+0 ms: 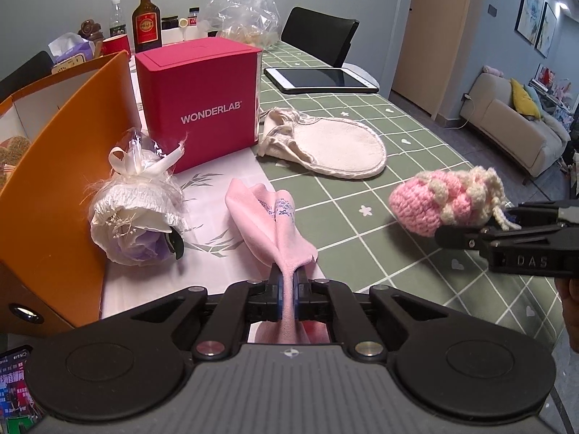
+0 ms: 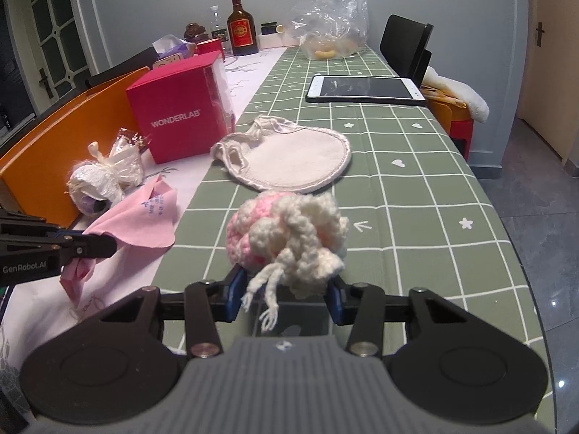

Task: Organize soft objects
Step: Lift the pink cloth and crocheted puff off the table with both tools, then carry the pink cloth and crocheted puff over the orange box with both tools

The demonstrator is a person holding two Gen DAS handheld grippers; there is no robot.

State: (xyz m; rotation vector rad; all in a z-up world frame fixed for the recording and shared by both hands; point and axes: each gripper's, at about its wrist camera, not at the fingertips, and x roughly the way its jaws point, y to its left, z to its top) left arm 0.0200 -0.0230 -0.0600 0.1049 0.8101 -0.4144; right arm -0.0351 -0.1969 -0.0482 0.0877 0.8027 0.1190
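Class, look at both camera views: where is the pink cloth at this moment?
The pink cloth is pinched in the left gripper, low in the centre of the left wrist view, between the white flower bundle and the pink knitted pouch.

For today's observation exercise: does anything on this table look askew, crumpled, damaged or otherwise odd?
Nothing is spilled or broken. The cream mitt lies with its cuff bunched up, and the wrapped flower lies tipped on its side beside the orange box. The pink cloth and crocheted pouch are simply gripped.

red box (image 1: 198, 108) | tablet (image 1: 320, 79) | liquor bottle (image 1: 146, 21) | plastic bag (image 1: 246, 11) | chair (image 1: 318, 34)
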